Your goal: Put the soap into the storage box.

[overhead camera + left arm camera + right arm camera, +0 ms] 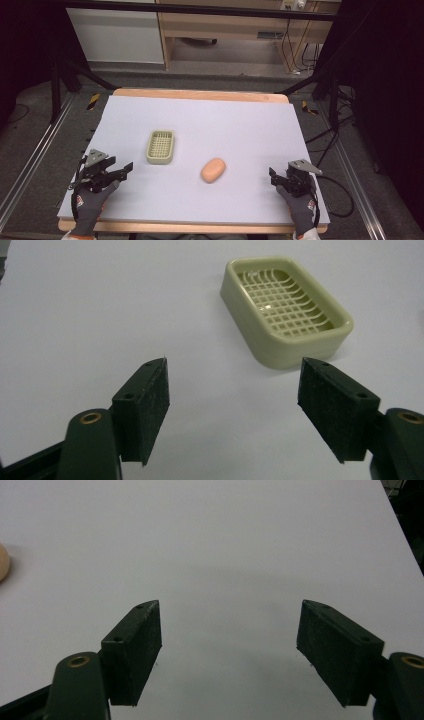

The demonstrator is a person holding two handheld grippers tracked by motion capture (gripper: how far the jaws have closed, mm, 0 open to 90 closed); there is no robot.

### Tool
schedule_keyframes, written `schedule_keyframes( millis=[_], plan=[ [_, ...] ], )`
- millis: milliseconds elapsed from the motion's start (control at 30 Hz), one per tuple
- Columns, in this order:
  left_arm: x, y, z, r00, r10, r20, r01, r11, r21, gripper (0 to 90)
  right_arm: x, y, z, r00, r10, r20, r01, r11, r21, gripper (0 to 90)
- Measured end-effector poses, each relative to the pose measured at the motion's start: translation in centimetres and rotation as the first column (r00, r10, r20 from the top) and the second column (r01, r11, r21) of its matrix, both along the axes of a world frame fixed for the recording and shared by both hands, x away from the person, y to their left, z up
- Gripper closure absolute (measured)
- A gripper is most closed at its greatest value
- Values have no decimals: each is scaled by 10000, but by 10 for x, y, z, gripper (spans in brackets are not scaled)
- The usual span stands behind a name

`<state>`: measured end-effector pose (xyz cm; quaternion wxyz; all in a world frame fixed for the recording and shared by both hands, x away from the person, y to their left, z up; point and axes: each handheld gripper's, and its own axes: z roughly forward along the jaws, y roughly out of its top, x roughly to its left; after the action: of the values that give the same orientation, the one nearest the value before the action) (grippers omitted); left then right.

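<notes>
Left gripper (125,169): jaws wide apart, empty, left of soap dish (160,146)
Right gripper (272,176): jaws wide apart, empty
Soap bar (213,170): right of dish, apart

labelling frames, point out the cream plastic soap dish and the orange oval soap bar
cream plastic soap dish (160,147), high view, on its gridded floor
orange oval soap bar (213,170), high view, middle of its top

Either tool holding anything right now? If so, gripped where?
Nothing is held. The left tool and right tool both stand open with empty jaws; the soap and soap dish lie untouched on the table.
</notes>
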<state>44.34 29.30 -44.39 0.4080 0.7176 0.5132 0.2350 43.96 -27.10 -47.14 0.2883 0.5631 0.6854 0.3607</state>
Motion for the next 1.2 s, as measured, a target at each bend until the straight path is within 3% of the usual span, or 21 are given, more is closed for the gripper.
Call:
schedule_keyframes(
  millis=[133, 367, 833, 1200],
  plan=[
    [0, -2, 9, 9999, -107, 76, 109, 9995, -284, 285, 0, -1, -1, 10000, -39, -76, 39, 10000, 34, 265],
    [2, -11, 20, 9992, -351, 193, 358, 9986, -393, 270, 0, -4, -2, 9997, -173, -151, 174, 9998, 46, 266],
    [12, -49, 37, 9921, -1133, 542, 1160, 9920, -501, 272, -1, -4, -2, 9999, -113, -101, 115, 9998, 176, 263],
    [15, -73, 30, 9861, -1629, 328, 1637, 9862, -244, 267, -1, -3, -2, 10000, -27, -83, 28, 9999, 120, 260]
  ],
)
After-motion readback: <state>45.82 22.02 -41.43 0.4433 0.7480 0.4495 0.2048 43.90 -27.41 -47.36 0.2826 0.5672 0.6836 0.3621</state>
